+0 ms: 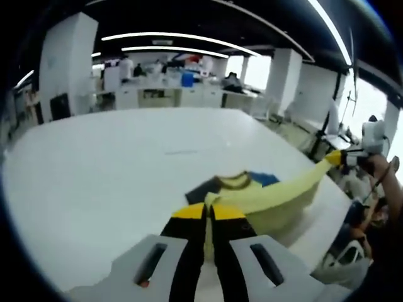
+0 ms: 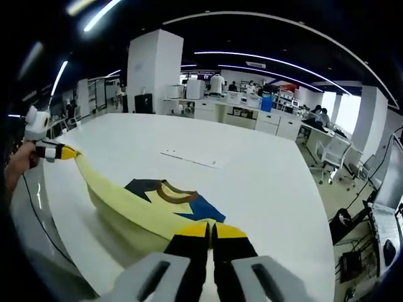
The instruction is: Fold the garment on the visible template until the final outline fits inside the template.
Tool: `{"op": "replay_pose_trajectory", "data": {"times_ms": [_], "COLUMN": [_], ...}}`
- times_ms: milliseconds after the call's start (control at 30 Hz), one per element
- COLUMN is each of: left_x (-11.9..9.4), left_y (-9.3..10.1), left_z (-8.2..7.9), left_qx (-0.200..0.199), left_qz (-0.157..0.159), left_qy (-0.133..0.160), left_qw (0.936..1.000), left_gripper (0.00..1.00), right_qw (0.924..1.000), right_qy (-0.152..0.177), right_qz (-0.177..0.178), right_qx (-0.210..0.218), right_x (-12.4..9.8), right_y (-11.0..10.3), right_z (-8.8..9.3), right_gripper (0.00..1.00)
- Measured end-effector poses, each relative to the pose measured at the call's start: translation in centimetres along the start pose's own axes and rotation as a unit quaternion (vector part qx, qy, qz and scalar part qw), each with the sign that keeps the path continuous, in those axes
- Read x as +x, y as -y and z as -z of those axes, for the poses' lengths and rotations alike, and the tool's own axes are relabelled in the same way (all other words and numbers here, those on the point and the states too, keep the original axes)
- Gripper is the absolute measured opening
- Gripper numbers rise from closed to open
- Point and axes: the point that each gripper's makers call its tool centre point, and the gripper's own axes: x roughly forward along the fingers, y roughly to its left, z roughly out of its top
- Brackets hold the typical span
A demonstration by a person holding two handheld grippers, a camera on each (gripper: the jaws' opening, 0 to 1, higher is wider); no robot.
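Garment (image 2: 135,211): pale yellow, with dark blue panels and a brown-edged neckline, stretched taut in a band between the two grippers above the near part of a large white table (image 1: 113,163), lower portion draping to the tabletop. Left gripper (image 1: 209,212): yellow-tipped jaws closed, pinching one end of the fabric; right gripper (image 2: 210,231): jaws likewise closed on the opposite end. Faint rectangular outline (image 2: 192,158) on the tabletop beyond the garment, apart from it; office desks and white columns behind.

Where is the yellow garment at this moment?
The yellow garment lies at the near edge of the white table, pulled taut between the left gripper and the right gripper, which pinch opposite ends.
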Motion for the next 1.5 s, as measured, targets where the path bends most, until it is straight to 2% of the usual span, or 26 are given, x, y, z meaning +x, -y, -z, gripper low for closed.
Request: {"op": "replay_pose_trajectory", "data": {"times_ms": [367,567,700,867,1300,1500], "left_x": [2.4,3.7,4.7,6.0,10.0,11.9], "left_y": [-1.0,-1.7,-2.3,-2.7,-4.1,-5.0], "left_z": [-1.4,-1.7,-2.0,-2.4,-2.9,-2.3], "left_qx": [-0.023,-0.03,-0.049,-0.06,-0.084,-0.103], "left_qz": [-0.015,-0.026,-0.034,-0.036,-0.051,-0.06], "left_qy": [0.025,0.025,0.024,0.036,0.043,0.04], "left_qw": [0.9993,0.9989,0.9979,0.9969,0.9942,0.992], "left_gripper": [0.0,0.0,0.0,0.0,0.0,0.0], "right_qw": [0.9999,0.9998,0.9998,0.9996,0.9989,0.9986], "right_qy": [0.007,0.016,0.017,0.019,0.02,0.012], "right_qz": [0.008,0.009,0.01,0.012,0.024,0.028], "right_qx": [0.006,0.007,0.007,0.014,0.036,0.044], "right_x": [2.8,4.4,5.7,7.2,11.0,13.1], "right_y": [1.0,1.6,2.0,2.5,3.9,4.4], "right_z": [-0.8,-1.7,-2.0,-2.3,-2.5,-2.1], "right_gripper": [0.0,0.0,0.0,0.0,0.0,0.0]}}
